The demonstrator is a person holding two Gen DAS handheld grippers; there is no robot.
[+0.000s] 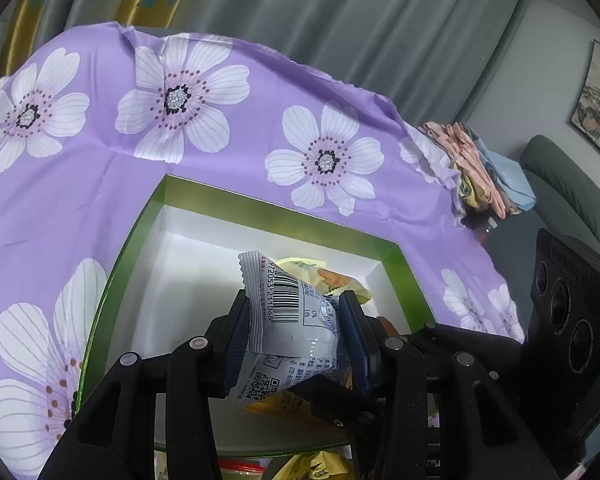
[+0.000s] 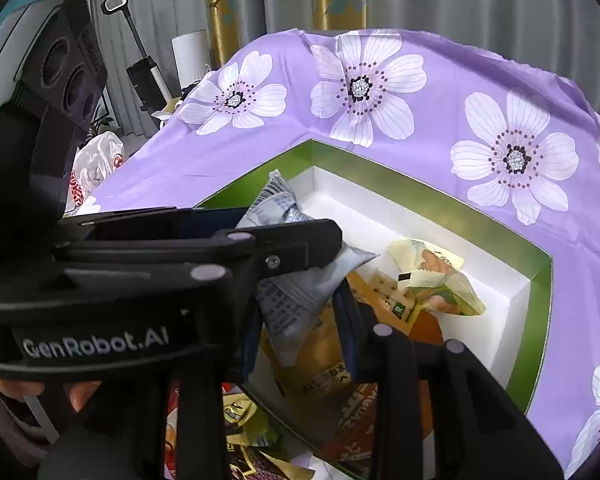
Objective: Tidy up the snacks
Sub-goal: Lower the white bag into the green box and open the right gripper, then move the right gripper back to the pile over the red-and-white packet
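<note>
A white snack packet with a barcode is pinched between the blue pads of my left gripper, just above a green-rimmed white box. In the right wrist view the left gripper reaches in from the left with that packet over the box. My right gripper is shut on an orange snack packet over the box's near side. A pale yellow packet lies inside the box. Only the right gripper's camera housing shows in the left wrist view.
The box sits on a purple floral cloth. Loose snack packets lie in front of the box's near edge. Folded cloths are piled at the table's far right. A plastic bag and an upright vacuum stand beyond the left edge.
</note>
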